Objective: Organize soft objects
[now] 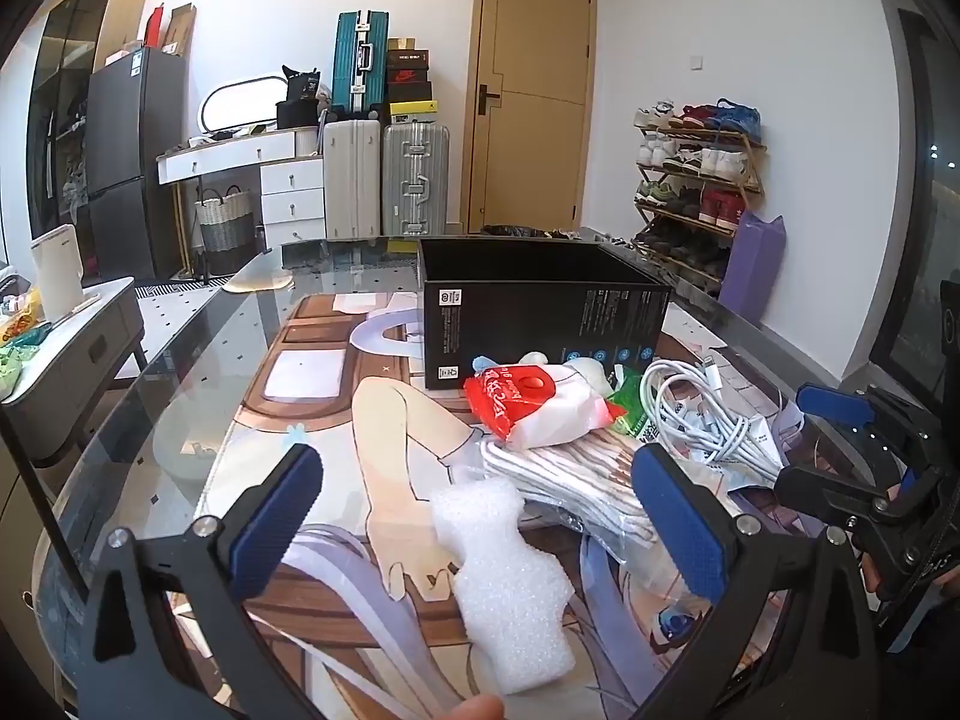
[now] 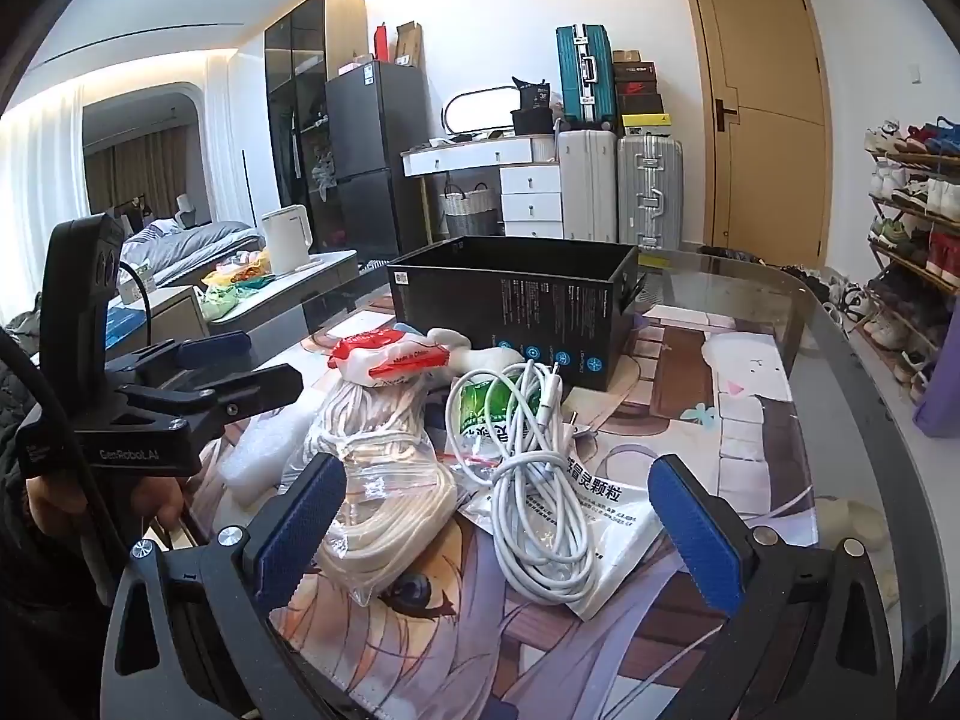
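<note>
A pile of soft items lies on the printed mat in front of an open black box (image 1: 540,306) (image 2: 516,294). It holds a white foam piece (image 1: 504,576) (image 2: 252,456), a bag of white rope (image 1: 576,474) (image 2: 384,480), a red-and-white packet (image 1: 528,402) (image 2: 390,354), a green packet (image 1: 630,402) (image 2: 486,408) and a coiled white cable (image 1: 708,414) (image 2: 540,516). My left gripper (image 1: 480,516) (image 2: 252,363) is open above the foam, touching nothing. My right gripper (image 2: 498,531) (image 1: 822,444) is open over the cable coil, empty too.
A white sachet with black print (image 2: 606,510) lies under the cable. The glass table's curved edge (image 2: 840,324) runs along the right, with a shoe rack (image 2: 912,240) and a purple bag (image 1: 753,270) beyond. A side table with a white kettle (image 1: 57,270) stands left.
</note>
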